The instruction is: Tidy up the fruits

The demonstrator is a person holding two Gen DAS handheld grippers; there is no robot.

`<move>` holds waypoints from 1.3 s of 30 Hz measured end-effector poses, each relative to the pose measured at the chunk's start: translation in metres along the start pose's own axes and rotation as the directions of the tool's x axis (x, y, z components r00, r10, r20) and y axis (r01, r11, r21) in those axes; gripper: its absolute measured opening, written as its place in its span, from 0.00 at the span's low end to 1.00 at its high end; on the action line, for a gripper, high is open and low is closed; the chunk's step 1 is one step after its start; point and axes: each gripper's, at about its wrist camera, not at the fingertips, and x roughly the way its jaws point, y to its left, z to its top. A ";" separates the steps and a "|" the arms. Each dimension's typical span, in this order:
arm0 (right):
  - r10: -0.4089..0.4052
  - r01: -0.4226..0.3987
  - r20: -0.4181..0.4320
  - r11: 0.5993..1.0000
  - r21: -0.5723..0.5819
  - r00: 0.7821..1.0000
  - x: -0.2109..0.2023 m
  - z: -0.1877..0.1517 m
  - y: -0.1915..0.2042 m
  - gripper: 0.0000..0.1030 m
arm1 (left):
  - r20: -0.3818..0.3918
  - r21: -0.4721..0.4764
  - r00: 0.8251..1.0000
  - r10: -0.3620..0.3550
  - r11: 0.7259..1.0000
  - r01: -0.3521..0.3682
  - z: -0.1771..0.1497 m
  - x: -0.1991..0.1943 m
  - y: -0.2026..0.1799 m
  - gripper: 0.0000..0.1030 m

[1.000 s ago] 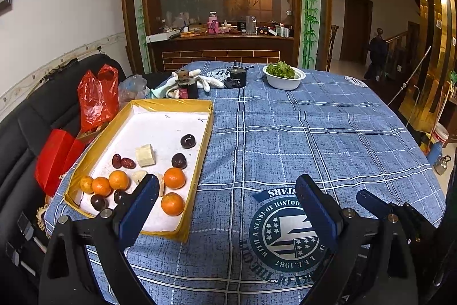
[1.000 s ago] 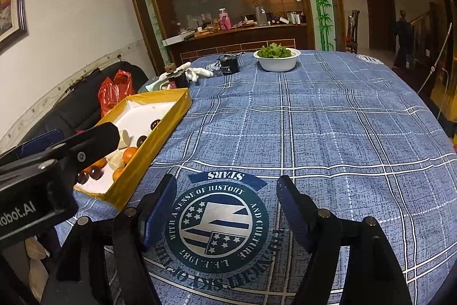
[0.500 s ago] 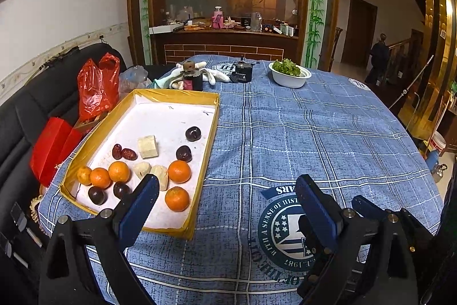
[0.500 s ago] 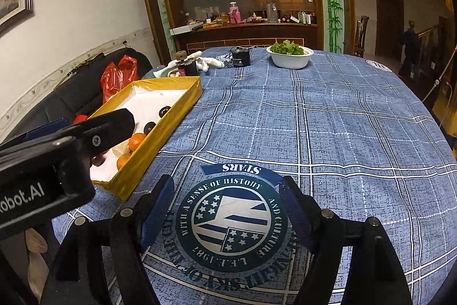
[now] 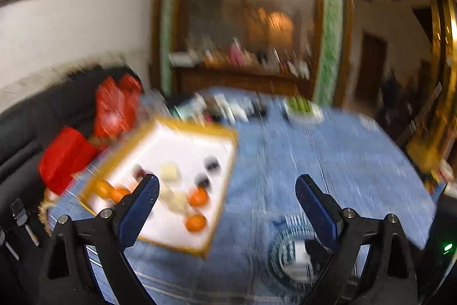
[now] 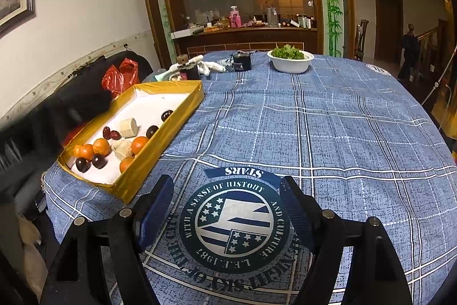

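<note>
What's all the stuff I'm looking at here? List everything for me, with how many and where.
tray: one, gold rim, white inside, left side of table
oranges: five, orange, near end of tray
dark round fruits: four, dark brown, two at the near end, two mid-tray
red dates: two, dark red, mid-tray
pale chunks: three, cream, among the fruit
tablecloth: one, blue plaid with round emblem
bowl of greens: one, white, far end of table
red plastic bag: one, beyond the tray, off the table
left gripper: black with blue pads, open, empty, near the tray
right gripper: same, open, empty, over the emblem
</note>
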 end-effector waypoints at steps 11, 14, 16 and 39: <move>0.023 -0.018 0.064 0.997 -0.082 0.998 -0.016 -0.001 0.022 0.83 | -0.039 0.034 0.999 -0.002 0.999 0.003 0.001 -0.001 0.003 1.00; 0.023 -0.017 0.064 0.995 -0.103 0.998 -0.017 -0.002 0.028 0.85 | -0.128 0.028 0.992 0.007 1.000 -0.003 -0.006 0.014 0.005 1.00; 0.024 -0.017 0.064 0.993 -0.113 0.998 -0.017 -0.003 0.030 0.86 | -0.168 0.013 0.986 0.000 1.000 0.002 -0.012 0.019 0.007 1.00; 0.023 -0.024 -0.009 0.986 -0.164 1.000 0.001 -0.005 0.056 0.89 | -0.279 -0.058 0.960 -0.004 0.998 -0.013 -0.023 0.045 0.039 1.00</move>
